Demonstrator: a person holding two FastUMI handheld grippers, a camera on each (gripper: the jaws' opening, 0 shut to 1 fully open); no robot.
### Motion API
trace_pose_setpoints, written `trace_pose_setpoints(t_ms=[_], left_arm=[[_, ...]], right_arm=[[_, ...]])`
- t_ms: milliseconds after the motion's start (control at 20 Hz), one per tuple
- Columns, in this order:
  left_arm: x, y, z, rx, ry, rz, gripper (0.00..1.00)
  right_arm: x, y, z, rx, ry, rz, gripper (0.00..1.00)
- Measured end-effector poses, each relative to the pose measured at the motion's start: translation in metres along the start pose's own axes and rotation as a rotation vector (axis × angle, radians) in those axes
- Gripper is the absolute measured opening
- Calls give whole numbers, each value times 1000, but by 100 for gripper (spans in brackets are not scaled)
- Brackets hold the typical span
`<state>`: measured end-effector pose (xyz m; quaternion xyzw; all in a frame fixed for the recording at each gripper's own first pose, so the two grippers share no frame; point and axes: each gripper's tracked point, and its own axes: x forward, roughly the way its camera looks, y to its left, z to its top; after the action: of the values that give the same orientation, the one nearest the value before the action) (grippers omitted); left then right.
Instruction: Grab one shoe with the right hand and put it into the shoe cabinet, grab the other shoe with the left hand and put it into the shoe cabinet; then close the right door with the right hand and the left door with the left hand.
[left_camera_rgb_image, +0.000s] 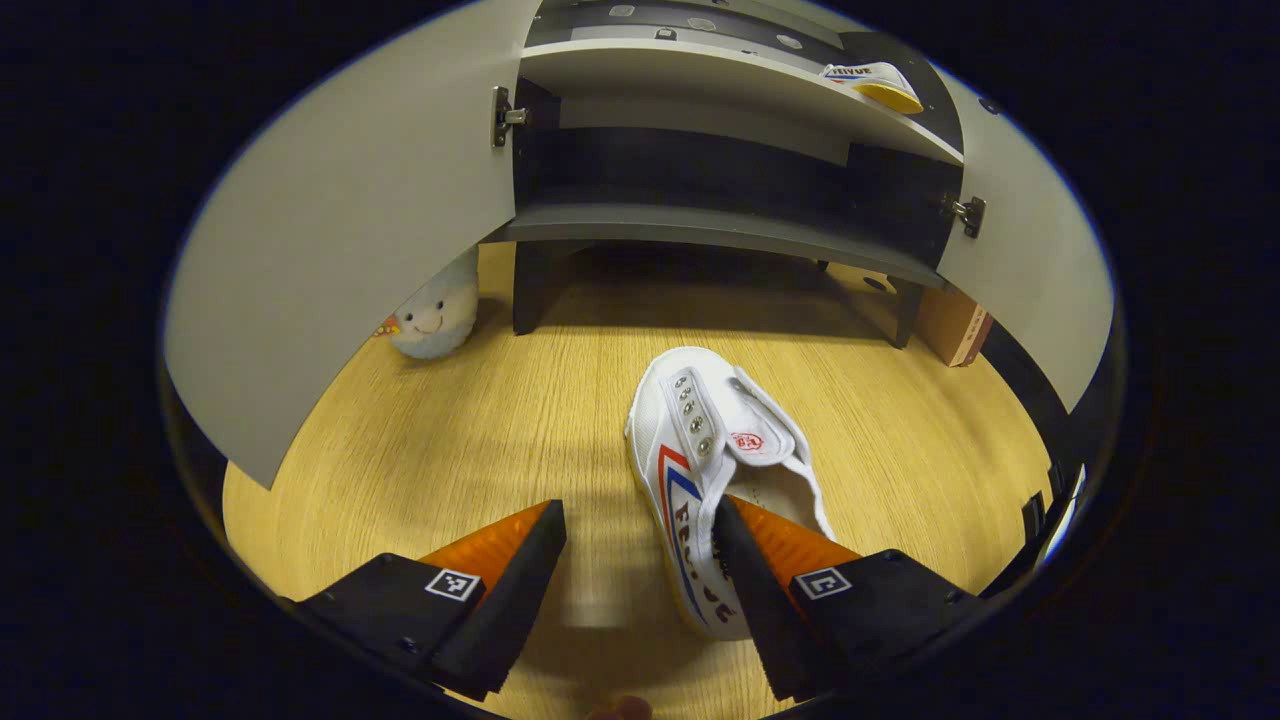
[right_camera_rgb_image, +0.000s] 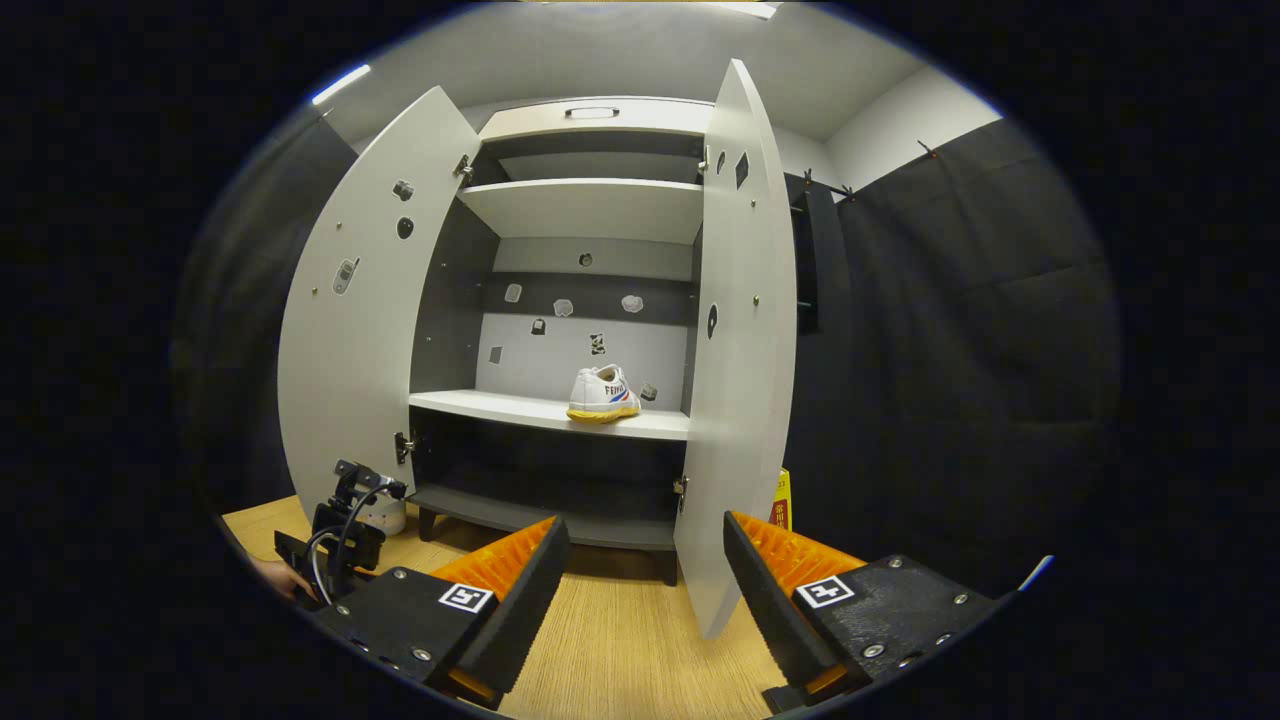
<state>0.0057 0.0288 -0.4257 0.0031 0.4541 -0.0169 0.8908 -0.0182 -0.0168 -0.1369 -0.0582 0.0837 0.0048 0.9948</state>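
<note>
Jaws of the left gripper (left_camera_rgb_image: 640, 545) stand apart, low over the wooden floor (left_camera_rgb_image: 480, 440); its right-side finger lies against or just over the heel opening of the white shoe on the floor (left_camera_rgb_image: 700, 450), while the other finger is clear of it, so nothing is clamped. Jaws of the right gripper (right_camera_rgb_image: 645, 560) also stand apart and hold nothing; the lower edge of the open right door (right_camera_rgb_image: 735, 350) hangs between the two fingers, farther off.

The floor shoe lies toe toward the shoe cabinet (left_camera_rgb_image: 720, 180), in front of its raised base. A second shoe (right_camera_rgb_image: 603, 394) sits on the middle shelf (right_camera_rgb_image: 520, 408), toward the right side. Both doors are swung wide; the left door (left_camera_rgb_image: 350, 230) fills the left of the left gripper view. A small pale plush toy (left_camera_rgb_image: 435, 315) rests on the floor beside the cabinet's left leg, partly behind the left door. A brown box (left_camera_rgb_image: 955, 325) stands by the right leg. In the right gripper view the other gripper (right_camera_rgb_image: 340, 540) shows low at left, near the left door
</note>
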Motion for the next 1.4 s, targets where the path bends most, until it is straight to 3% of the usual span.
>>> trace_pose_setpoints(t_ms=[200, 500, 550, 700, 750, 800, 900, 950, 1050, 1200, 1400], left_arm=[[28, 0, 5, -42, 2, 1, 98], [45, -6, 17, 0, -32, -23, 97], [45, -8, 18, -4, -40, -33, 93], [43, -18, 27, -3, -84, -58, 77], [43, -15, 29, 11, -95, -39, 63], [45, -10, 29, 19, -104, -17, 58], [43, -1, 32, 6, -125, 29, 36], [42, 1, 32, -6, -125, 28, 20], [36, 5, 29, -27, -119, 43, 10], [3, 9, 43, -78, -181, 65, 8], [-71, 8, 84, -49, -302, 107, 8]], right_arm=[[3, -4, -3, 28, 19, -13, 94], [5, -14, -10, 12, 42, -40, 94], [5, -14, -11, 13, 46, -38, 91], [5, -13, -13, 6, 52, -33, 94], [5, -12, -13, 1, 52, -29, 94], [6, -11, -12, -3, 51, -25, 94], [7, -9, -10, -5, 48, -15, 94], [7, -8, -9, -5, 47, -10, 94], [7, -6, -9, -6, 46, -2, 94], [10, -1, -9, -5, 48, 14, 94], [14, 7, -6, 6, 43, 31, 94]])
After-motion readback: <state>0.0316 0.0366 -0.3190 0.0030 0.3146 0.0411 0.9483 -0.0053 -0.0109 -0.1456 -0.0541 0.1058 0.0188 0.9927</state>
